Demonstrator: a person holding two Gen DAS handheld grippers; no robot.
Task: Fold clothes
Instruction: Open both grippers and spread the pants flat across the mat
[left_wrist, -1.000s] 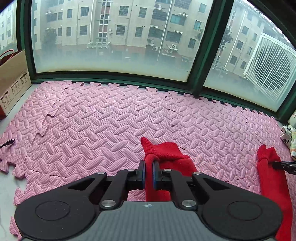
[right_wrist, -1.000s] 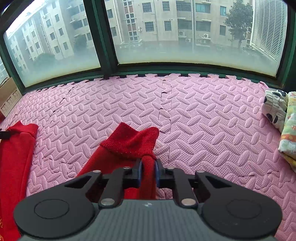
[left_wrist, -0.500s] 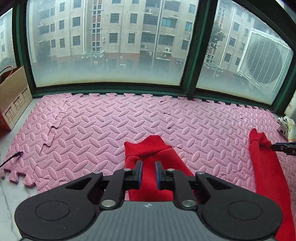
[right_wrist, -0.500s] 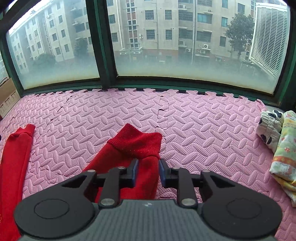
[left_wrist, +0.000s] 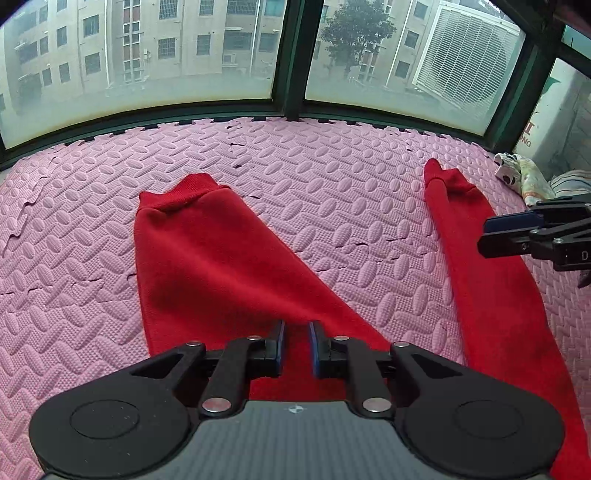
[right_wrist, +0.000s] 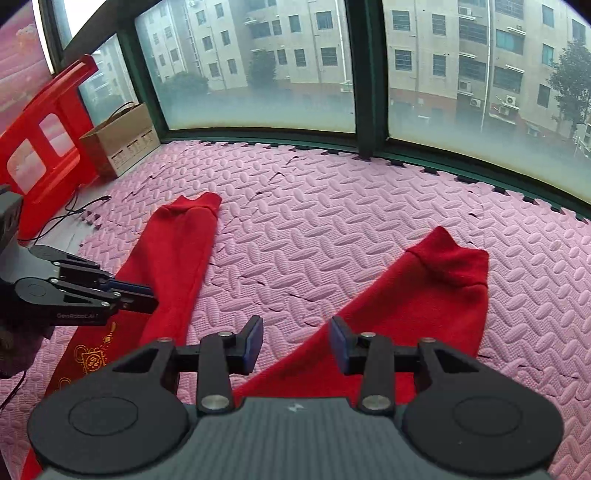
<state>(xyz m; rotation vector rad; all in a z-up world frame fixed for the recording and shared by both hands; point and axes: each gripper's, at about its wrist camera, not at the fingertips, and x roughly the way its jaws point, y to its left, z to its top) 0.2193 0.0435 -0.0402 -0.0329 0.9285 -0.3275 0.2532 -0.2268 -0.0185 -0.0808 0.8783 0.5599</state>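
Observation:
A red garment lies flat on the pink foam mat (left_wrist: 332, 177), its two sleeves stretched away from me. In the left wrist view the left sleeve (left_wrist: 207, 258) lies ahead of my left gripper (left_wrist: 296, 345), which hovers open and empty above it. The right sleeve (left_wrist: 480, 277) runs along the right, with my right gripper (left_wrist: 513, 232) above it. In the right wrist view my right gripper (right_wrist: 296, 345) is wide open and empty over the right sleeve (right_wrist: 417, 295). The left sleeve (right_wrist: 173, 266) and my left gripper (right_wrist: 136, 295) are at the left. Gold embroidery (right_wrist: 92, 360) shows on the garment's body.
A green-framed window (left_wrist: 291, 55) bounds the mat at the far side. Patterned folded clothes (left_wrist: 524, 177) lie at the far right. A cardboard box (right_wrist: 122, 138), a red plastic stool (right_wrist: 44, 147) and black cables (right_wrist: 62, 218) stand off the mat's left edge.
Both grippers have let go of the sleeve cuffs, opened, and drawn back and up. The two sleeves now lie flat on the mat.

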